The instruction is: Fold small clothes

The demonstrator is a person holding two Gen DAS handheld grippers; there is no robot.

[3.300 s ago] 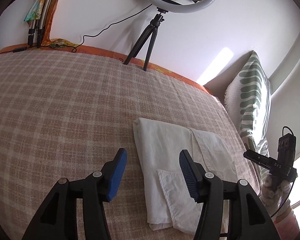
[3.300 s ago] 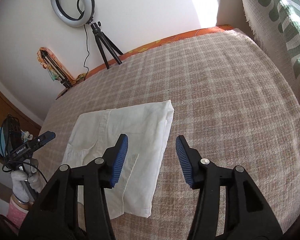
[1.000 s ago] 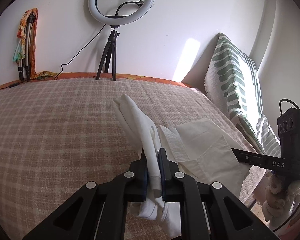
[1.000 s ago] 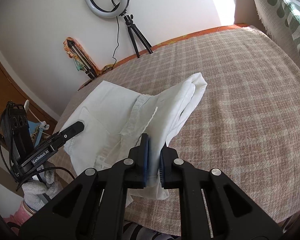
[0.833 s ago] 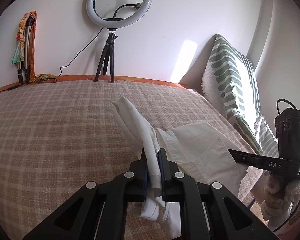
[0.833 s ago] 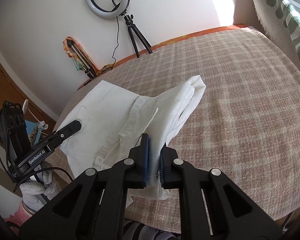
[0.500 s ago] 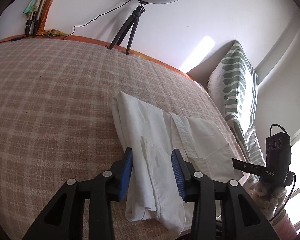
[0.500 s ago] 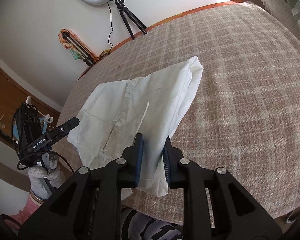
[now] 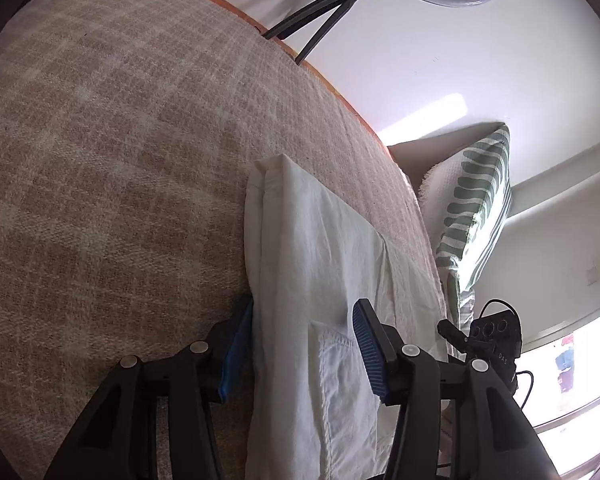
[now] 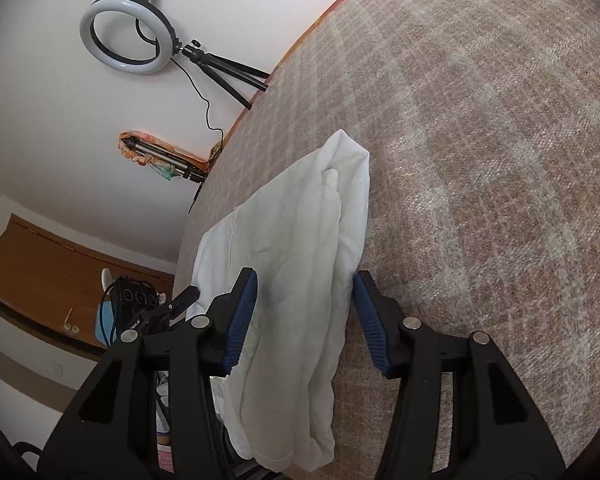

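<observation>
Tongs both parted, jaws just opened: left gripper (image 9: 302,350) and right gripper (image 10: 306,318) each straddle the folded white shirt (image 9: 312,280) without pinching it. Shirt lies flat on checked bedspread (image 9: 100,160), near its edge.

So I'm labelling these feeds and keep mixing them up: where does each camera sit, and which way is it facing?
Left wrist: sits on the left claw, looking forward and down over the white garment on the checked blanket; its open fingers show, plus the right claw's housing at the right edge.
Right wrist: sits on the right claw, facing the same garment; its open fingers show, the left claw at the left.
Shared: garment, blanket, ring light.
</observation>
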